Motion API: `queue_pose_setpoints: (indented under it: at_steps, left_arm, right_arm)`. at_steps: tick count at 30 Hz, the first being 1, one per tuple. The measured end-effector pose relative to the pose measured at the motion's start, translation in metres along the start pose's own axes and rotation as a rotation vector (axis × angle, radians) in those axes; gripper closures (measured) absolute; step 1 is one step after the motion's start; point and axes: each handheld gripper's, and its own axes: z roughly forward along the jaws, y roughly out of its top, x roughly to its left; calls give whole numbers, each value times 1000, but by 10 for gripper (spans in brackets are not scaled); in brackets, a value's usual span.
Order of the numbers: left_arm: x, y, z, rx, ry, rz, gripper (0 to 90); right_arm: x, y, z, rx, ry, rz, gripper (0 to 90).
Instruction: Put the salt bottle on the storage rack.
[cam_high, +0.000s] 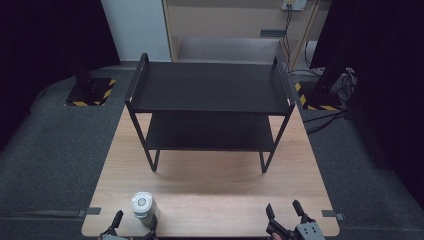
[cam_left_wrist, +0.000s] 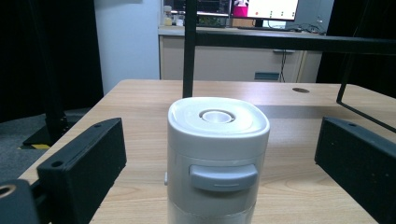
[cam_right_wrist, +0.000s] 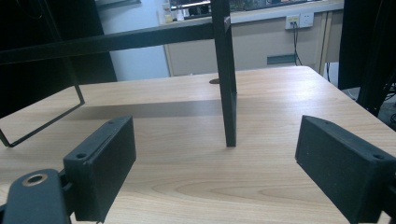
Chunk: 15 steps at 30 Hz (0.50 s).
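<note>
Rounded white plastic canister (cam_left_wrist: 217, 158) with grey latch, upright at near table (cam_high: 210, 195) edge, between spread left gripper (cam_high: 133, 224) jaws, untouched; right gripper (cam_high: 285, 212) released, matte black metal shelf rack (cam_high: 209, 102) beyond.

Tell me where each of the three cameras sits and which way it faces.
High view: above the near table edge, looking forward and down on the table, black shelf rack and white canister; left gripper and right gripper at the bottom.
Left gripper view: low on that gripper, looking along its open jaws with the canister between them.
Right gripper view: low, facing a rack leg, jaws open on nothing.
All views share the rack and table.
</note>
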Motion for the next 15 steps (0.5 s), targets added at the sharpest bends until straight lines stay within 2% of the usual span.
queue_pose_setpoints:
  at_steps: [8,11,15]
  left_arm:
    - [-2,-3,2,3,3,7,7]
    - [0,-4,7,12,-1,-1,7]
    - [1,-6,13,26,-3,9,7]
  right_arm:
    - [-2,1,-4,-1,2,-2,120]
    - [-2,0,-5,1,1,-2,119]
    - [-3,-2,-4,7,-3,2,118]
